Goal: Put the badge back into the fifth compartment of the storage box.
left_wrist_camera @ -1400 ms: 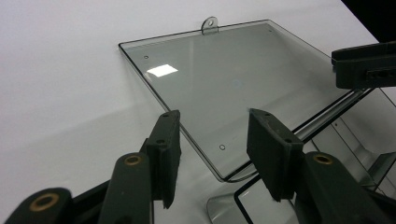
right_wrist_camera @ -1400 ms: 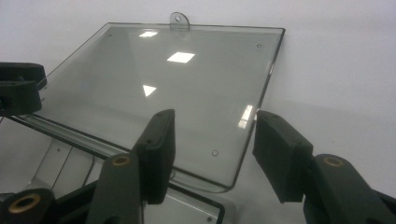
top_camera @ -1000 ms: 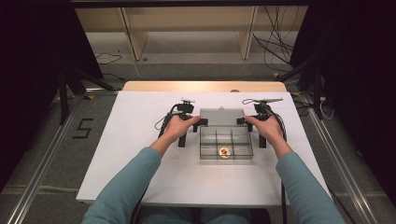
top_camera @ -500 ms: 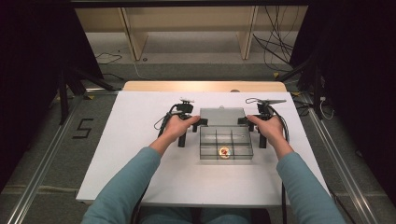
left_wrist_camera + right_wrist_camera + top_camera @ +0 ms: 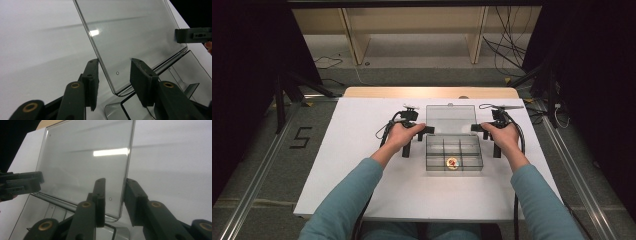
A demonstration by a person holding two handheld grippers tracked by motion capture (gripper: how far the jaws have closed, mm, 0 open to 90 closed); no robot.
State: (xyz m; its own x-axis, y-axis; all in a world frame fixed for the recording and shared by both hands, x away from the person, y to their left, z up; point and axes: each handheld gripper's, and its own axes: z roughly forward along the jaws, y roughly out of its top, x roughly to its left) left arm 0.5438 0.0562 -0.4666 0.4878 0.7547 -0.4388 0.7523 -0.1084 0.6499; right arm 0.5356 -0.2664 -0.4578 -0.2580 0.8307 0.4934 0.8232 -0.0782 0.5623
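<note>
While my left gripper (image 5: 113, 82) straddles the clear lid (image 5: 130, 37) edge, jaws apart, my right gripper (image 5: 114, 201) closing around the opposite edge (not yet pinching), compartment box (image 5: 454, 152) open.

A white table (image 5: 362, 165) fills the middle of the high view; a clear box (image 5: 454, 152) sits on it right of centre, lid raised toward the top; a wooden strip (image 5: 377, 92) edges its upper side.

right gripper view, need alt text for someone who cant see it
The right tongs straddle the side edge of a clear plastic box's raised lid, their jaws having just been closing, with a gap visible on each side of the edge. The left tongs reach in from the left, over a white table.
</note>
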